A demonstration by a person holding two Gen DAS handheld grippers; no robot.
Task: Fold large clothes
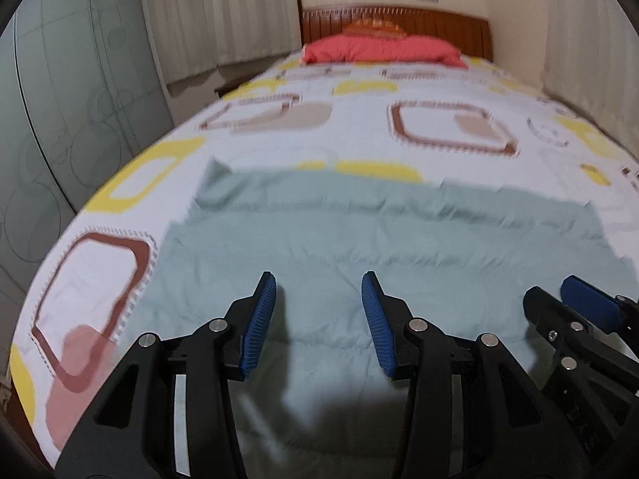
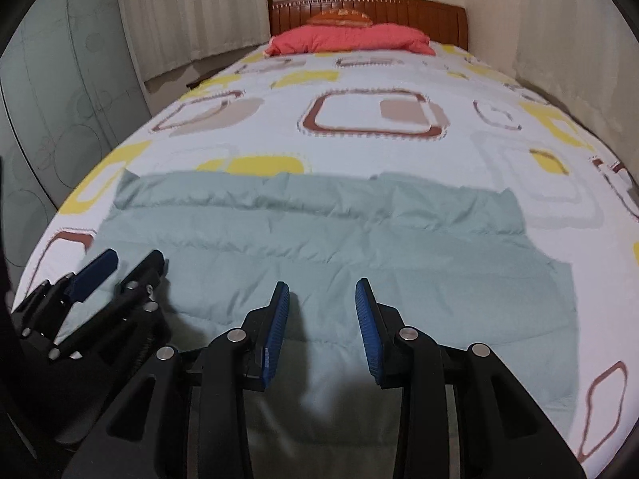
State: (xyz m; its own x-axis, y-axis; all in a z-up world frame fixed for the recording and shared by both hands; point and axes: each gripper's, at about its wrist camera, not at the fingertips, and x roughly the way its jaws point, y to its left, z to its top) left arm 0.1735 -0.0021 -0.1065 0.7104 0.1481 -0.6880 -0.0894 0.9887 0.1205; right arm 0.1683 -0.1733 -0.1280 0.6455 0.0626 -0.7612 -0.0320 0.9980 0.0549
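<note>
Bedroom w/ patterned bedspread (image 2: 359, 151); pale green quilted garment (image 2: 319, 239) lies flat across its near end, both grippers above it, close together. Left gripper (image 1: 319, 311) and right gripper (image 2: 321, 319) have jaws apart, holding nothing. Looks puffy, soft, light, prob. slippery: pinch near hem corners; plenty of open bed beyond toward red pillow (image 2: 351, 42).

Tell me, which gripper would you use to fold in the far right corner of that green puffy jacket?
Probably the right gripper: open and empty, it hovers over the green quilted jacket, nearer its far right corner. The left gripper, also open, sits further left.
</note>
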